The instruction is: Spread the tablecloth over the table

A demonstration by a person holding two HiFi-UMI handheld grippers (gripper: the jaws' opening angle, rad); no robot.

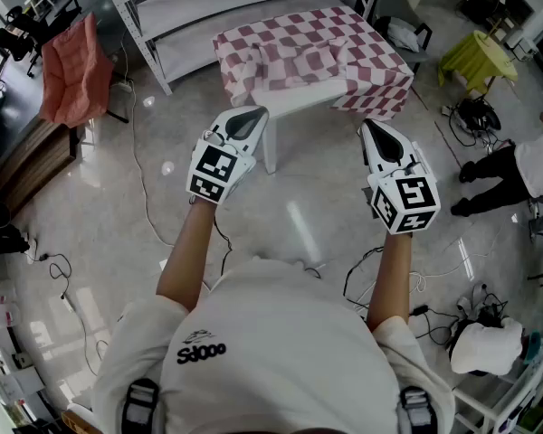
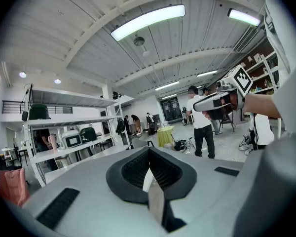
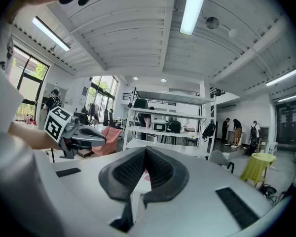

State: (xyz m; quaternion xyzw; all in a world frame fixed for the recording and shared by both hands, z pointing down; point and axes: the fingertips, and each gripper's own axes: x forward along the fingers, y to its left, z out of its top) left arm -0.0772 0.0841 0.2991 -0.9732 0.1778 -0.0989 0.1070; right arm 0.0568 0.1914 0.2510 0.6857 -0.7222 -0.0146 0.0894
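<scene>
A red-and-white checked tablecloth (image 1: 312,52) lies rumpled on a small white table (image 1: 294,107). It hangs over the table's left and right ends and leaves the near edge bare. Both grippers hover above the floor, short of the table and clear of the cloth. My left gripper (image 1: 252,116) is shut and empty near the table's left leg. My right gripper (image 1: 371,129) is shut and empty below the cloth's right corner. The left gripper view shows its jaws (image 2: 149,157) pressed together, with the right gripper (image 2: 209,102) beside it. The right gripper view shows its jaws (image 3: 145,154) closed too, and the left gripper (image 3: 86,138) to the side.
Grey metal shelving (image 1: 208,7) stands right behind the table. A pink folding chair (image 1: 72,70) is at the left and a yellow-green covered stand (image 1: 478,57) at the right. A person (image 1: 520,170) stands at the right edge. Cables (image 1: 145,197) trail over the floor.
</scene>
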